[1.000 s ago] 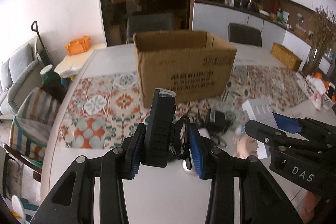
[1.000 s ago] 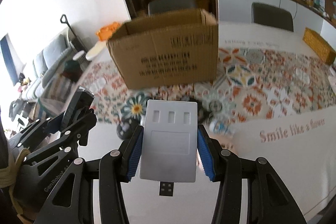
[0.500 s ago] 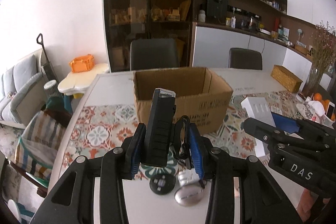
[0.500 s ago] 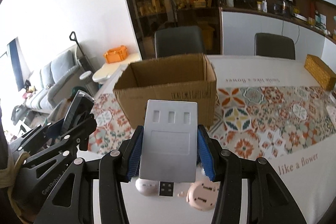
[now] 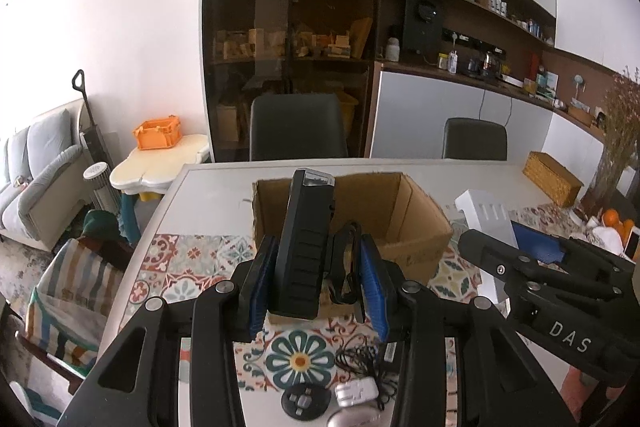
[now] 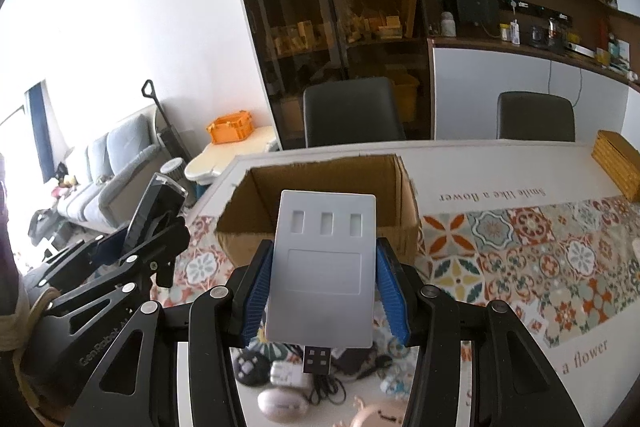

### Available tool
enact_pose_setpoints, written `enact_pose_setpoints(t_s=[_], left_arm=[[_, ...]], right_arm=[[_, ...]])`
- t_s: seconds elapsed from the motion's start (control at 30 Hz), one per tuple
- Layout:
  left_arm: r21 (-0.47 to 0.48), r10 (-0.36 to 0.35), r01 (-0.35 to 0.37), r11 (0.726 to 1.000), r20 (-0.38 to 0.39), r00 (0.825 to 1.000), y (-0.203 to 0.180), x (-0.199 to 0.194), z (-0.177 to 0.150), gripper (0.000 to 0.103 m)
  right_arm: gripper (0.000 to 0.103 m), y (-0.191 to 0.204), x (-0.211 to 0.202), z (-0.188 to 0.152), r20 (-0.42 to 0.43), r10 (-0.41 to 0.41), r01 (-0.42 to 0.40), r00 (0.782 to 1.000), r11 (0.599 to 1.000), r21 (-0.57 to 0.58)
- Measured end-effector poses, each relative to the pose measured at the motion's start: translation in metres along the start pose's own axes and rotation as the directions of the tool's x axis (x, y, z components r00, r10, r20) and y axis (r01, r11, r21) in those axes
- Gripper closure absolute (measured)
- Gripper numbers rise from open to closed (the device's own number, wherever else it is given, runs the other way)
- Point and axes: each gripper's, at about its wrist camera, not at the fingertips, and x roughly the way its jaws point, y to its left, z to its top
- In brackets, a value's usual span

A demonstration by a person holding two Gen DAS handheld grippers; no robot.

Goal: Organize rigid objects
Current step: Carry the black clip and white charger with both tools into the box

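Left jaws: the left gripper (image 5: 318, 275) is clamped on a black device (image 5: 306, 243); the blue ribbed pads (image 5: 260, 283) press its sides, with a looped black cord (image 5: 346, 267) squeezed in beside it against the right pad.
Right jaws: the right gripper (image 6: 322, 291) is clamped on a grey hub (image 6: 324, 267), gripped by its two long edges, pads roughly a hub-width apart.
Black device: long, boxy, matte plastic with ridged bands across its face and a clear end cap; it stands nearly upright, held in the air in front of the box (image 5: 400, 223).
Grey hub: flat rectangular slab, smooth silver-grey, three small rectangular slots near its top, a shallow rectangular panel below them, a black USB plug (image 6: 318, 359) sticking out of its lower edge; held above the table (image 6: 500, 171), its top overlapping the box's near wall.
Box: open brown corrugated cardboard, rough torn rim, flaps gone or folded; stands on the patterned tile-print mat (image 6: 540, 247).
Table, near edge: a black round disc (image 5: 304, 401), a silver adapter (image 5: 356, 391), a tangle of black cable (image 5: 360, 359), and a pale oval case (image 6: 282, 405) lie close together below both grippers.
Far right of table: a woven basket (image 5: 554, 179).
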Motion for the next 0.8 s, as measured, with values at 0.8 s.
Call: enact_pose_setpoints(t_s=[0.8], left_arm=[[0.055, 0.014, -0.01, 0.998, -0.065, 0.998, 0.003, 0.068, 0.071, 0.062]], right_arm=[[0.054, -0.012, 0.067, 0.087, -0.084, 0.027, -0.027, 0.996, 1.0, -0.008]])
